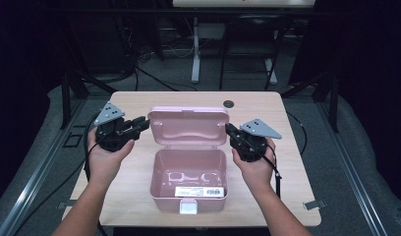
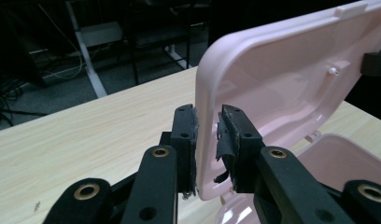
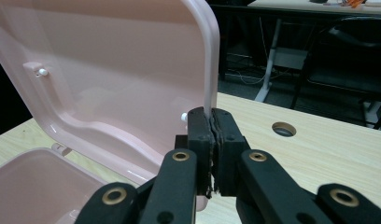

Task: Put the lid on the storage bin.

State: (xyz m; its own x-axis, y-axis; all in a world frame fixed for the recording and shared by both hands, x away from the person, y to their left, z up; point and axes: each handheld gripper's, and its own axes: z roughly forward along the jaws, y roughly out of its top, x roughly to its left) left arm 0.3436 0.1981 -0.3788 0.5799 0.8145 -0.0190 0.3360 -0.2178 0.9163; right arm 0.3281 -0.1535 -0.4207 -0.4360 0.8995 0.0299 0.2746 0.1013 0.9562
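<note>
Pink box (image 1: 188,179) sits near the front middle of the surface (image 1: 139,103), its lid (image 1: 188,125) standing upright on the rear hinge.

My left hand-held gripper (image 1: 139,125) straddles the lid's left edge. In the left gripper view its jaws stand apart, one on either side of the rim (image 2: 205,140), with a visible gap on the inner side; not clamped. My right hand-held gripper (image 1: 229,130) is at the lid's right edge. In the right gripper view its jaws are pressed together on the rim (image 3: 208,93), which runs down between the pads (image 3: 200,128).

Reasoning for the hold: gripping the lid at both side edges keeps it square on the hinge, so it should swing without twisting. I judge the right side carries the lid for now while the left is only positioned around it.

Inside the box: a white label (image 1: 199,191) lies against the front wall, with moulded shapes on the floor. Print on the label is too small to read. White latch (image 1: 187,207) at the front centre.

Hard to see: the hinge itself is hidden behind the lid's lower edge. Torn pad tape on the left hand-held gripper's inner jaw hides the exact contact. The room behind the surface is dark; a round cable hole (image 1: 229,103) shows near the back edge.
</note>
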